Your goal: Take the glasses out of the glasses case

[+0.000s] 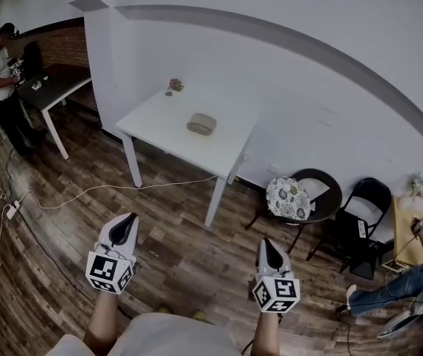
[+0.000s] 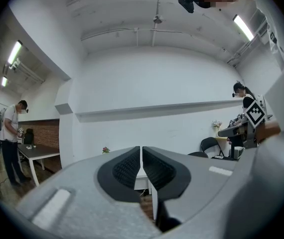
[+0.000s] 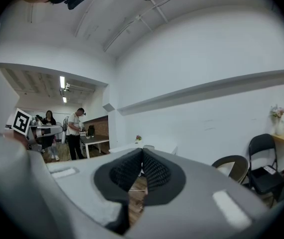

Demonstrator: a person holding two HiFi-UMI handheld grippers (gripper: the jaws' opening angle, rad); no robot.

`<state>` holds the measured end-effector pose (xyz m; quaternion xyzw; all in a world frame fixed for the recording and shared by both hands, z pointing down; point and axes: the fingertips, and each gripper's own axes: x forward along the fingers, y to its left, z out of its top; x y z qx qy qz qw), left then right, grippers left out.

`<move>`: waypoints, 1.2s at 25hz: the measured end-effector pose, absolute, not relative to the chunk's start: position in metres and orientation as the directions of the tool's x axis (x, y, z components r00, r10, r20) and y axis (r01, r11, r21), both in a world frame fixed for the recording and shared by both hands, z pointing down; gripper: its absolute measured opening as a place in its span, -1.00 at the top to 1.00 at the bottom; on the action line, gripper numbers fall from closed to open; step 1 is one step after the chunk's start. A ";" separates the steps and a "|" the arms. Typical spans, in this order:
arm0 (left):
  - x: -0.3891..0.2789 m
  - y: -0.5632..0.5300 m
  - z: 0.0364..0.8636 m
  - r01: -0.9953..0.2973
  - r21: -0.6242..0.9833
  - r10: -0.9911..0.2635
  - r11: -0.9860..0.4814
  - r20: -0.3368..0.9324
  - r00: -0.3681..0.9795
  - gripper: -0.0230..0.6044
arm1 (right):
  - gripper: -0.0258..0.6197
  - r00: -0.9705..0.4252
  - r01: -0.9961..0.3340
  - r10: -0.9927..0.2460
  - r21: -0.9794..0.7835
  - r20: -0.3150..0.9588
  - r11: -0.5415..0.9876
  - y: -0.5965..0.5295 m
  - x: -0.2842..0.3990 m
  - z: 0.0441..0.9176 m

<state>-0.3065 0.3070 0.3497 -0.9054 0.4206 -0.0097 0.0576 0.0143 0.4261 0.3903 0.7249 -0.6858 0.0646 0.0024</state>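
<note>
The glasses case [image 1: 202, 124], near the middle of the white table [image 1: 159, 128], is too small to tell whether its lid is up or down, and its inside is hidden. At the picture's right edge a seated person [image 1: 397, 286] is partly cut off.

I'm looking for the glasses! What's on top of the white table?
On the white table sit a closed glasses case and a small flower plant near the far edge. The shut case hides whatever is inside.

Head view looks down; both gripper views face the distant table [image 1: 159, 124].
</note>
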 end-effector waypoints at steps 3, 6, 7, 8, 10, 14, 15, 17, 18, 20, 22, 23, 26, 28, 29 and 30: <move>-0.304 0.306 0.349 -0.758 -0.111 -0.761 -0.643 -0.024 0.649 0.87 | 0.91 0.049 -0.995 -0.994 -0.085 0.098 -0.058 0.426 0.016 0.389; -0.301 0.306 0.349 -0.761 -0.108 -0.764 -0.640 -0.021 0.645 0.60 | 0.91 0.049 -0.995 -0.994 -0.083 0.097 -0.057 0.428 0.018 0.387; -0.301 0.306 0.348 -0.763 -0.106 -0.766 -0.638 -0.022 0.643 0.60 | 0.91 0.049 -0.995 -0.994 -0.084 0.096 -0.057 0.427 0.019 0.387; -0.301 0.305 0.348 -0.766 -0.104 -0.768 -0.635 -0.023 0.640 0.60 | 0.91 0.050 -0.995 -0.994 -0.085 0.096 -0.058 0.426 0.020 0.387; -0.300 0.303 0.348 -0.769 -0.100 -0.771 -0.631 -0.024 0.636 0.60 | 0.91 0.048 -0.995 -0.994 -0.087 0.096 -0.056 0.424 0.022 0.387; -0.299 0.304 0.351 -0.770 -0.095 -0.772 -0.631 -0.016 0.635 0.60 | 0.91 0.042 -0.995 -0.994 -0.092 0.097 -0.051 0.423 0.022 0.389; -0.299 0.305 0.352 -0.770 -0.095 -0.773 -0.631 -0.015 0.635 0.60 | 0.91 0.040 -0.994 -0.994 -0.093 0.097 -0.049 0.423 0.022 0.389; -0.298 0.305 0.352 -0.771 -0.096 -0.774 -0.629 -0.013 0.633 0.60 | 0.91 0.034 -0.995 -0.995 -0.095 0.098 -0.044 0.422 0.022 0.390; -0.297 0.305 0.353 -0.772 -0.096 -0.775 -0.628 -0.012 0.632 0.60 | 0.91 0.031 -0.995 -0.995 -0.096 0.099 -0.040 0.421 0.023 0.391; -0.293 0.305 0.354 -0.774 -0.095 -0.777 -0.626 -0.009 0.629 0.60 | 0.91 0.022 -0.995 -0.995 -0.098 0.101 -0.032 0.419 0.025 0.392; -0.289 0.304 0.354 -0.774 -0.095 -0.778 -0.626 -0.004 0.629 0.60 | 0.91 0.013 -0.995 -0.995 -0.099 0.101 -0.023 0.417 0.028 0.393; -0.286 0.303 0.354 -0.774 -0.096 -0.778 -0.625 -0.002 0.628 0.60 | 0.91 0.010 -0.995 -0.995 -0.099 0.101 -0.020 0.416 0.030 0.393; -0.276 0.303 0.353 -0.776 -0.102 -0.780 -0.622 -0.002 0.626 0.60 | 0.91 0.009 -0.994 -0.995 -0.105 0.097 -0.019 0.416 0.039 0.394; -0.267 0.302 0.352 -0.778 -0.106 -0.782 -0.619 -0.004 0.623 0.60 | 0.91 0.009 -0.994 -0.995 -0.110 0.095 -0.020 0.415 0.048 0.394; -0.263 0.301 0.351 -0.779 -0.108 -0.783 -0.618 -0.006 0.622 0.60 | 0.91 0.011 -0.994 -0.995 -0.111 0.095 -0.021 0.415 0.054 0.395; -0.258 0.300 0.351 -0.779 -0.110 -0.784 -0.617 -0.007 0.621 0.60 | 0.91 0.013 -0.993 -0.996 -0.113 0.094 -0.023 0.414 0.059 0.395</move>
